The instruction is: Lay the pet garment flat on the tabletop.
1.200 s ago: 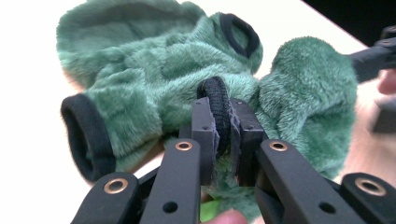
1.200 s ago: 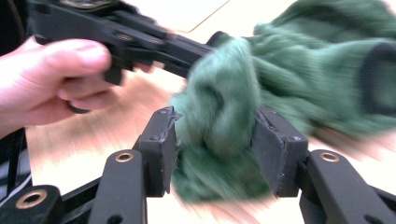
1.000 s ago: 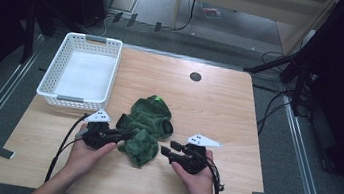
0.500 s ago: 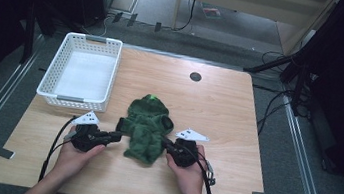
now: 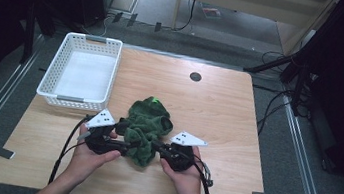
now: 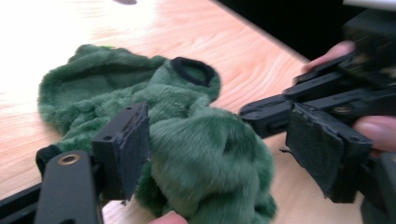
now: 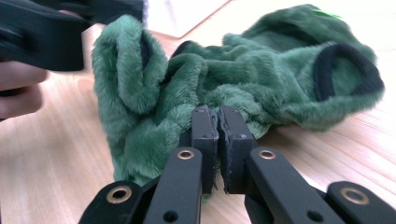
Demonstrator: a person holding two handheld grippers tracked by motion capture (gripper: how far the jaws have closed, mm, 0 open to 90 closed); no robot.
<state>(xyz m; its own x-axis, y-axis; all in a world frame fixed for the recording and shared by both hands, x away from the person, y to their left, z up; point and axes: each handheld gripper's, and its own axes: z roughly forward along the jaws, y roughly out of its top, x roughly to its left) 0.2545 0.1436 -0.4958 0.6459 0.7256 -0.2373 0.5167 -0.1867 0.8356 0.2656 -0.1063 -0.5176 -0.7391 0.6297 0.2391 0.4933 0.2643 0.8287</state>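
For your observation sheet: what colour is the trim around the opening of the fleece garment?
Black, around the cuff of the green fleece garment; clearest in the right gripper view.

Count: one green fleece garment [image 5: 146, 126], one white basket [image 5: 80, 71], one tabletop [image 5: 222, 119]. Two grippers, left gripper [image 5: 120, 146] and right gripper [image 5: 159, 147], two hands holding them.

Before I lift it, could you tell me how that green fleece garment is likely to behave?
The green fleece garment lies crumpled in soft folds, so it will probably droop and trail. Its plush pile suggests little weight and fair grip. Pushed, it would likely bunch rather than slide.
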